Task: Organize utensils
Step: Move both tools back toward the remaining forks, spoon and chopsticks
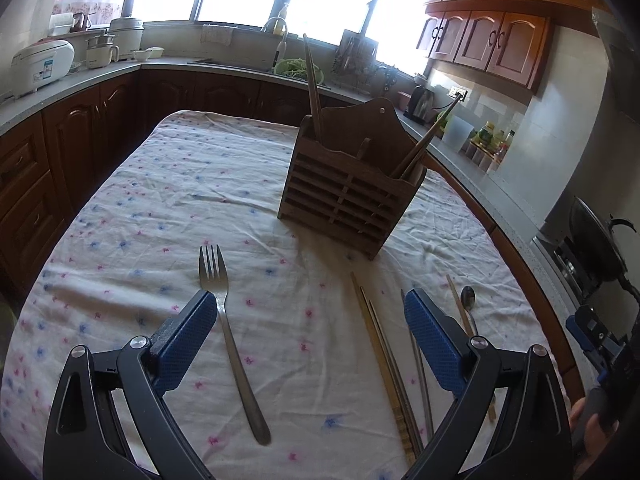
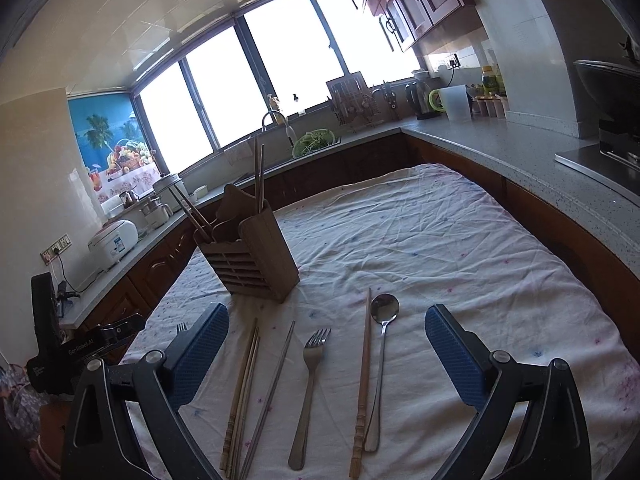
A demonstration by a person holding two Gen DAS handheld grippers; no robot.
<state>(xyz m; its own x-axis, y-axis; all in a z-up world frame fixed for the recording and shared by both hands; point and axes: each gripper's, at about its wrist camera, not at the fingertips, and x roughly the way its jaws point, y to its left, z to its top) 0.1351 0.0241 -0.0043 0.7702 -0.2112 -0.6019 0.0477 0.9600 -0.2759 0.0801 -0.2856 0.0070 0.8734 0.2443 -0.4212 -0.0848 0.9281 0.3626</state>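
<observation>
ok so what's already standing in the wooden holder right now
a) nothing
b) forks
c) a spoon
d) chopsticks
d: thin wooden chopsticks stick up out of the wooden holder, some upright at the back and some leaning out of the other side, while the spoon and the fork lie flat on the tablecloth in front of it.

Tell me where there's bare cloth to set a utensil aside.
Free: the cloth right of the spoon and beyond it; also left of the wooden holder, past the lone fork. Crowded: the near row of chopsticks, fork and spoon.
</observation>
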